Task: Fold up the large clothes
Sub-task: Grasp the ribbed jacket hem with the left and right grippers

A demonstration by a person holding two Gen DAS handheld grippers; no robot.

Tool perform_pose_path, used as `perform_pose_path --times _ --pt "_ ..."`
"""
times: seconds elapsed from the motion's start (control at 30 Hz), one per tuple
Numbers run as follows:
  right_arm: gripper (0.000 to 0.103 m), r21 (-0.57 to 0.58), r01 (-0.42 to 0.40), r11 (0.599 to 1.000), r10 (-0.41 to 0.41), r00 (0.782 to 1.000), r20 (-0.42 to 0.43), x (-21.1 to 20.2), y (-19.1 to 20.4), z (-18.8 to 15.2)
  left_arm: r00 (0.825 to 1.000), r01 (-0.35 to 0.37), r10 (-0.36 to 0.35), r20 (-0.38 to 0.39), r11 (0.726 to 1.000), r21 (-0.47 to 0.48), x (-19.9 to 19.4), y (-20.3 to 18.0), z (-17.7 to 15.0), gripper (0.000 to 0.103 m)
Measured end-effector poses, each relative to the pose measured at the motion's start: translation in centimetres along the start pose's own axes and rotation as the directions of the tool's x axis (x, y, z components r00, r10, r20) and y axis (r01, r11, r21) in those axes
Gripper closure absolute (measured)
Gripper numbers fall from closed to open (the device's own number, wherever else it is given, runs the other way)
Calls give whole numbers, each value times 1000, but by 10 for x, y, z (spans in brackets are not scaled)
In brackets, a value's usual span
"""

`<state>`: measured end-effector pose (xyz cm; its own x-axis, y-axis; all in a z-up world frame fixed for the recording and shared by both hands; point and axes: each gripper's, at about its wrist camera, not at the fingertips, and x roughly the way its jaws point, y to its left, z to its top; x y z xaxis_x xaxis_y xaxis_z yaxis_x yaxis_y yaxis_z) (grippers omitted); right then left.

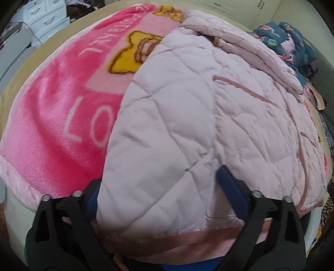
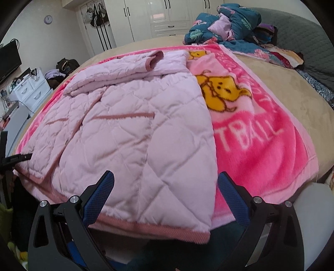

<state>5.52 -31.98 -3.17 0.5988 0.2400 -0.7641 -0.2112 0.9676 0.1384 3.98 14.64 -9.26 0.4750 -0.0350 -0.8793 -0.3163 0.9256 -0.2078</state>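
A pale pink quilted jacket [image 1: 187, 104] [image 2: 125, 125] with darker pink trim lies flat on a bright pink cartoon blanket [image 1: 52, 104] [image 2: 261, 146]. One sleeve [image 2: 117, 66] is folded across its upper part. My left gripper [image 1: 160, 181] stands wide at one hem corner. The fabric bulges between the jaws and covers the left finger; the right blue pad [image 1: 229, 183] shows against the cloth. My right gripper [image 2: 165, 187] stands open over the other hem corner, with the hem edge between its fingers and neither pad pressing.
The blanket lies on a beige bed [image 2: 281, 83]. A heap of teal floral bedding and clothes [image 2: 229, 27] [image 1: 292, 41] sits at the bed's far end. White drawers [image 2: 31, 89] and a television [image 2: 8, 60] stand on one side, and white wardrobes [image 2: 167, 16] stand behind.
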Motion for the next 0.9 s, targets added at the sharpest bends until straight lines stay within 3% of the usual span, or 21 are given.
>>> perform_pose_path --times 0.27,0.37,0.5,0.73,0.87,0.9 --pt "4 32 -30 999 32 997 -75 3 -11 -18 998 27 -30 59 998 60 -14 -15 -3 72" --pt "4 57 -77 995 82 993 -90 5 -15 -22 996 39 -45 82 997 64 -22 -17 -3 83" --pt "15 69 -108 992 116 987 -111 10 -16 -25 994 49 -56 90 996 74 -26 -18 -3 84" --pt "18 159 -173 972 199 966 -163 39 -31 -35 994 67 -71 81 996 58 -23 -13 -2 83" --pt "46 113 -201 973 215 966 -141 27 -21 -31 995 71 -74 70 996 49 -23 -9 -3 79" --pt "59 103 -211 972 224 966 -131 23 -20 -30 995 71 -74 68 996 48 -23 -8 -4 78"
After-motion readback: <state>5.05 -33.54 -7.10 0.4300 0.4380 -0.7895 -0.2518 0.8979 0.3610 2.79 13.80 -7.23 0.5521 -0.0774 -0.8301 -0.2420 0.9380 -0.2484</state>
